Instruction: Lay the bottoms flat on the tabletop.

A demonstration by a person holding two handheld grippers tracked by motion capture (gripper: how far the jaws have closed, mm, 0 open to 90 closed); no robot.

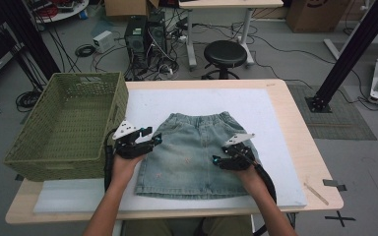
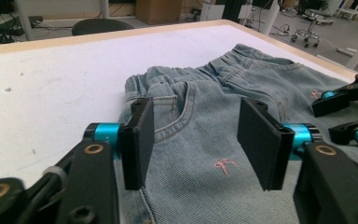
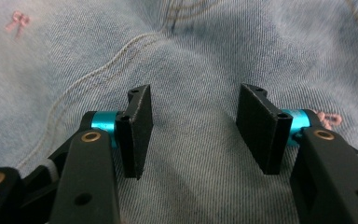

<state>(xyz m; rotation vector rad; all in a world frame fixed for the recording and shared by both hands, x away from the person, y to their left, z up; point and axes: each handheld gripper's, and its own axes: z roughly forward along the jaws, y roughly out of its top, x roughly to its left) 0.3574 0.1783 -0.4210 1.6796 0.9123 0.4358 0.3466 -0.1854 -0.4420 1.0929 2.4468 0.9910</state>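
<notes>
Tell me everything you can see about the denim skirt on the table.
The denim skirt is light blue, faded-looking, with an elastic gathered waistband at the far end, curved front pockets with pale stitching, and small pink bow motifs. It lies flat, spread on the white foam sheet, hem toward the person. The left gripper sits at its left edge and the right gripper over its right side, both with jaws apart, nothing clamped; contact is unclear.

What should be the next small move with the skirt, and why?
Probably lower both tools and pinch the denim. The skirt lies flat on the white pad, and the left tool and the right tool are over its two sides with jaws open and nothing between them. A grip on each side would likely allow a fold.
</notes>
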